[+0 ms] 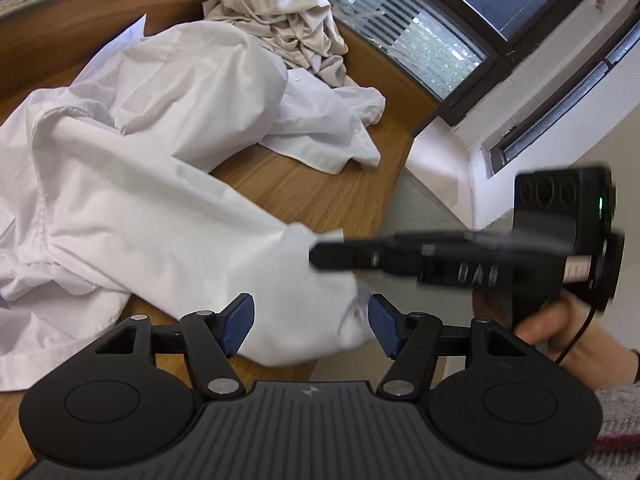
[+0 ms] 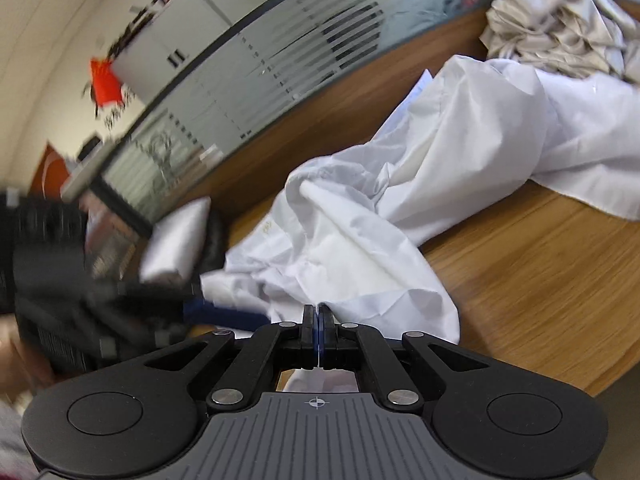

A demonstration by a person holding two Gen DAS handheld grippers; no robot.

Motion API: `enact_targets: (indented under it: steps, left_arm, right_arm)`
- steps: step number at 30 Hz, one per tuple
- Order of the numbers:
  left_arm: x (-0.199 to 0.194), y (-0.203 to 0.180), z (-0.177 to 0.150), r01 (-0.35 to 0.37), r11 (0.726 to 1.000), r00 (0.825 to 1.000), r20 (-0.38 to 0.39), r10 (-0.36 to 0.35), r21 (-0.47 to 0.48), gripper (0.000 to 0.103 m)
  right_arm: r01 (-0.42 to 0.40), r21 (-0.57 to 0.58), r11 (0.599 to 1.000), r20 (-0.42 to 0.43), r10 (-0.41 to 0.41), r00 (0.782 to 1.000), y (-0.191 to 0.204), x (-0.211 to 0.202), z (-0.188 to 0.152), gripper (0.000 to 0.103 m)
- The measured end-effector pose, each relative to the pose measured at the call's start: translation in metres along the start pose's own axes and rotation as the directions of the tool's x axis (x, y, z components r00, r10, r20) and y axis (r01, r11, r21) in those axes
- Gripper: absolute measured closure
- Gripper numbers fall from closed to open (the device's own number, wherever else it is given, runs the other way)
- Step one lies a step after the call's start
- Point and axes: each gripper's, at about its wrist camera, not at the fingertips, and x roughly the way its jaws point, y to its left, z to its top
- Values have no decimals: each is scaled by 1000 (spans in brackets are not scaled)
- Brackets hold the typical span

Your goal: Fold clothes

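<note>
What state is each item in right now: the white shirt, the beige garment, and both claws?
White shirt: unfolded, crumpled across the wooden table, one end lifted.
Beige garment: bunched in a heap at the table's far side, untouched.
Left claw: open, shirt cloth between the pads, not pinched.
Right claw: shut on the shirt's edge.
</note>
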Motion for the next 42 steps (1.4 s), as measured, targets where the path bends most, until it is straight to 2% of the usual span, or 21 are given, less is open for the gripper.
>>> enact_targets:
  steps: [4, 7, 8, 9, 12, 15, 18, 20, 22, 27, 28, 30, 33, 34, 36, 38, 40, 42]
  left_arm:
    - [9, -12, 3, -37, 999, 999, 32, 37, 25, 34]
    - [21, -23, 6, -116, 991, 992, 52, 113, 71, 36]
    - [25, -25, 7, -161, 984, 986, 56, 157, 79, 48]
    - [27, -25, 8, -186, 980, 981, 60, 182, 72, 69]
    - [30, -18, 10, -230, 973, 971, 73, 227, 26, 87]
    - [26, -5, 10, -254, 967, 964, 77, 255, -31, 94]
    - [21, 11, 9, -230, 969, 970, 64, 236, -88, 95]
    - [18, 17, 8, -217, 970, 973, 61, 224, -109, 95]
    - [16, 20, 5, -216, 970, 973, 57, 224, -112, 95]
    - [23, 15, 0, -202, 974, 977, 39, 207, -105, 95]
    - [24, 12, 0, -207, 974, 977, 41, 211, -98, 94]
    - [25, 9, -1, -221, 972, 973, 47, 225, -82, 95]
    - [22, 7, -4, -285, 956, 955, 65, 290, -73, 99]
    - [22, 9, -4, -308, 948, 947, 66, 313, -77, 99]
    - [22, 13, -4, -333, 938, 938, 69, 340, -98, 99]
    - [23, 15, -4, -314, 944, 945, 61, 321, -107, 99]
    - [24, 13, -2, -284, 954, 955, 55, 290, -91, 99]
    - [24, 11, -1, -258, 964, 964, 50, 262, -67, 99]
  right_arm:
    - [-35, 27, 999, -24, 36, 999, -2, 2, 15, 100]
    - [-58, 37, 998, -44, 60, 997, 1, 7, 23, 100]
    - [-68, 39, 997, -43, 69, 997, 2, 7, 24, 100]
    - [-74, 42, 996, -40, 76, 996, 4, 7, 25, 100]
    - [-53, 33, 998, -43, 55, 998, 8, 8, 26, 98]
    - [-45, 64, 997, -29, 47, 998, 4, 1, 24, 96]
    - [4, 82, 997, 2, -4, 1000, -3, -14, 19, 92]
    - [67, 82, 994, 11, -68, 998, -5, -21, 12, 82]
    - [136, 45, 990, 2, -137, 991, -1, -22, 4, 78]
    - [222, -102, 970, -55, -228, 972, 19, -5, -11, 48]
    - [228, -129, 965, -62, -238, 969, 23, 0, -13, 46]
    - [271, -182, 945, -49, -284, 958, 30, 10, -18, 46]
    - [405, -197, 893, -25, -418, 908, 27, 23, -22, 47]
    - [442, -188, 877, -19, -453, 891, 23, 25, -22, 47]
    - [467, -122, 876, -11, -471, 882, 9, 22, -22, 47]
    - [468, -69, 881, -13, -470, 883, -2, 18, -23, 47]
    - [478, -65, 876, -21, -480, 877, -1, 15, -24, 48]
    - [475, -74, 877, -27, -478, 878, 4, 10, -24, 53]
